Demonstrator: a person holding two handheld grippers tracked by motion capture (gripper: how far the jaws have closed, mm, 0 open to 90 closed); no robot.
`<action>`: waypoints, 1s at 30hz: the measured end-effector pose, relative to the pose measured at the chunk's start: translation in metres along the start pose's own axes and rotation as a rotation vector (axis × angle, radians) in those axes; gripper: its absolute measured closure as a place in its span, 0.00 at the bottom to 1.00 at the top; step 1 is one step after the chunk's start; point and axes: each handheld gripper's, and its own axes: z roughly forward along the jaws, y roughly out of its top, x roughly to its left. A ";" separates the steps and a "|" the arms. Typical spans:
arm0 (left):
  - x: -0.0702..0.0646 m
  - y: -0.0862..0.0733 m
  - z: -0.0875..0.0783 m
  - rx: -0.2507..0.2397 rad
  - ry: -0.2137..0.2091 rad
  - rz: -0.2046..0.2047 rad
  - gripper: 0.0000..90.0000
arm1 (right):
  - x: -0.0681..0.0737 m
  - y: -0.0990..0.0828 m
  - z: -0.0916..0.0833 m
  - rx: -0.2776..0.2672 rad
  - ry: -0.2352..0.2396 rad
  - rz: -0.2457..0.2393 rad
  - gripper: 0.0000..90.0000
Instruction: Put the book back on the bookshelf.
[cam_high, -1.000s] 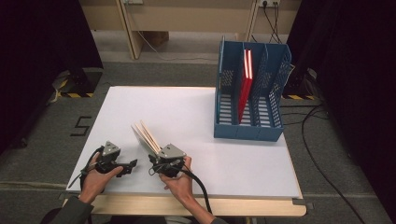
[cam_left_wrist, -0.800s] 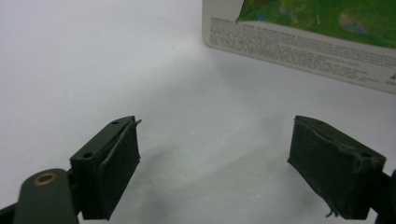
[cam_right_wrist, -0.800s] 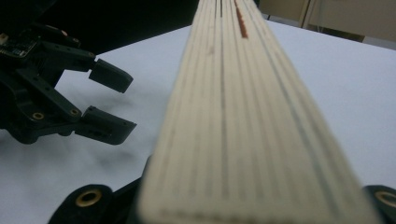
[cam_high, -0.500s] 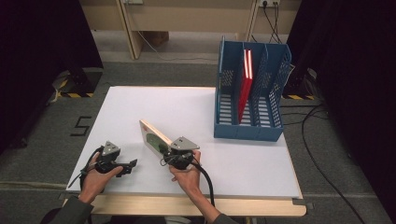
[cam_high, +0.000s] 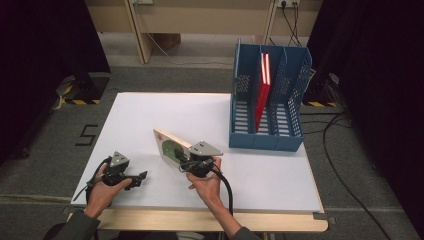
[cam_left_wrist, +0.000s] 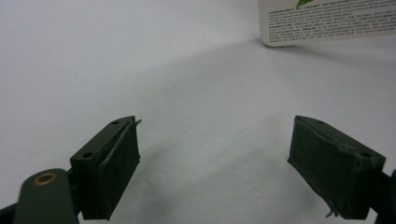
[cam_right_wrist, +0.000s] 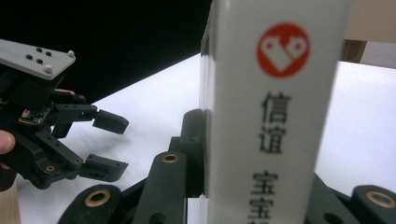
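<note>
A person sat at the near edge of a white table (cam_high: 150, 115), both forearms reaching in from below, each hand gripping a two-jaw tool.

The right hand (cam_high: 206, 181) was raised off the table with the wrist bent, so that the right gripper (cam_high: 187, 161) pointed up and to the left. Its jaws had just been closing and were clenched on a thin white book (cam_high: 169, 146), gripping it by its lower edge. The book stood tilted on that grip, its cover with a dark green round picture facing the high camera and its far corner angled toward the table's left side. In the right gripper view the book's white spine (cam_right_wrist: 271, 112) rose upright between the jaws, showing a red circle with a white heart shape and black printed characters beneath.

The left hand (cam_high: 102, 186) rested low near the table's front left corner, palm wrapped round the tool's body. The left gripper (cam_high: 141, 177) lay level, pointing right toward the book, jaws spread wide with nothing between them. In the left gripper view its two black pads (cam_left_wrist: 116, 172) framed bare table, and a corner of the book's printed back cover (cam_left_wrist: 327, 21) hung just above the surface.

A blue file rack (cam_high: 267, 100) stood at the table's far right, well apart from both hands, with a red book (cam_high: 262, 92) upright in one of its middle slots.
</note>
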 end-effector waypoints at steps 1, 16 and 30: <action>0.000 0.000 0.000 0.000 0.000 0.003 0.17 | 0.000 0.001 -0.001 -0.001 0.000 -0.002 0.84; -0.002 0.000 0.001 0.005 -0.008 0.006 0.17 | -0.006 0.009 -0.011 -0.046 0.000 0.003 0.84; -0.002 0.000 0.002 0.012 0.005 0.021 0.17 | -0.010 0.026 -0.041 -0.091 -0.015 -0.021 0.84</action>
